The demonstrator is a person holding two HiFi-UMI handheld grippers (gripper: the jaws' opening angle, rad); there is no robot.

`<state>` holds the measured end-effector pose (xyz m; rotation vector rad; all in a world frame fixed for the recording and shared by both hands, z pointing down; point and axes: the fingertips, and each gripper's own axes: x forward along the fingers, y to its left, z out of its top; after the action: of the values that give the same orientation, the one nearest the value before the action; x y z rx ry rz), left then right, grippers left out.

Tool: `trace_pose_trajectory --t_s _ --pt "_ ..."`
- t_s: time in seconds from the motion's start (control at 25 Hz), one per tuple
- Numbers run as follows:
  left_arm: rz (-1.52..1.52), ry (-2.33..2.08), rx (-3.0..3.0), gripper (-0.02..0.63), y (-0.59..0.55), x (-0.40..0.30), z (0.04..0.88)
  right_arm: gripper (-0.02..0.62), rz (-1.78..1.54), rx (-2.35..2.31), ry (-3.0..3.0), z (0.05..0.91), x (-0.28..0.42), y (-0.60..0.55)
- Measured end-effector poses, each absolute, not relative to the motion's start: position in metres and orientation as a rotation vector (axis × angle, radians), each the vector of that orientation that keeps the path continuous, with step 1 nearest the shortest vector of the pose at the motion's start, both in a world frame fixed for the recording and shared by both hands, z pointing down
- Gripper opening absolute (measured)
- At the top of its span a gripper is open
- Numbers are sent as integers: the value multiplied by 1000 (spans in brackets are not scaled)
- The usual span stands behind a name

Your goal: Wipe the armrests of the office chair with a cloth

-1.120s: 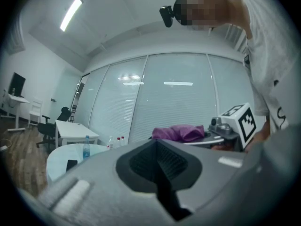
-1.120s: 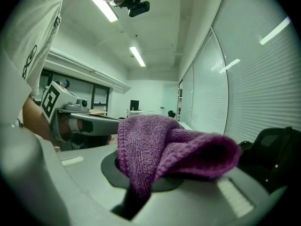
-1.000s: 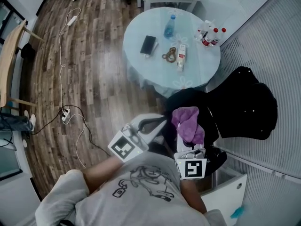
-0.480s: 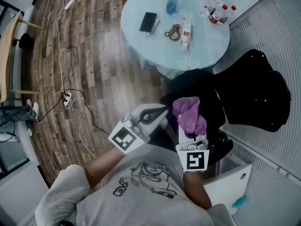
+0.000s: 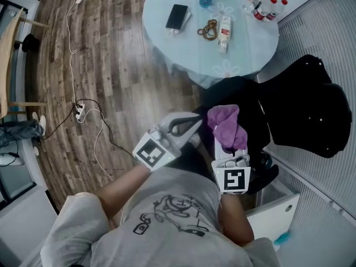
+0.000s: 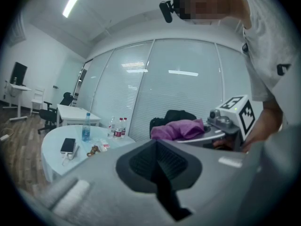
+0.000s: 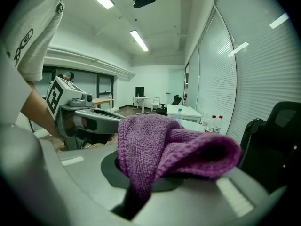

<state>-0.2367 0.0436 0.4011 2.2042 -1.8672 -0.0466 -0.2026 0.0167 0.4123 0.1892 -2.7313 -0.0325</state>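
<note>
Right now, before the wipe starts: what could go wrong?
1. The cloth sits bunched over the right gripper, seemingly pinched by one fold. It may slip, or bare jaw may scrape the chair.
2. The left gripper, shut and empty, hangs close beside it, so the two could knock together.
3. A corded power strip lies on the floor to the person's left, a possible trip risk.

Layout seen from the head view. The round table (image 5: 183, 49) stands farthest ahead, with a phone (image 5: 177, 16) on its left part and small bottles (image 5: 266, 7) at its right edge. The office chair (image 5: 311, 115) is nearer, to the right. In front of it the right gripper (image 5: 223, 137) has the cloth (image 5: 228, 125) between its jaws, and the left gripper (image 5: 193, 122) is just beside it on the left. A power strip (image 5: 79, 113) lies on the floor (image 5: 111, 65), far left.
</note>
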Motion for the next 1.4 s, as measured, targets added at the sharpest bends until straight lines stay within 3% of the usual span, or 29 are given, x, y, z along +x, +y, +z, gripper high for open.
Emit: trace_pose_trajectory --t_s 0.52,0.96,1.4 --pt "-42 -1826 2260 2 5 -266 498 32 -40 112 -2575 540 -245 -24" --pt "156 -1682 2247 2 -14 -274 600 32 18 22 -2388 670 -258 -23" --pt "146 -1642 2244 2 -15 -267 605 32 13 -43 -2415 680 -256 -31"
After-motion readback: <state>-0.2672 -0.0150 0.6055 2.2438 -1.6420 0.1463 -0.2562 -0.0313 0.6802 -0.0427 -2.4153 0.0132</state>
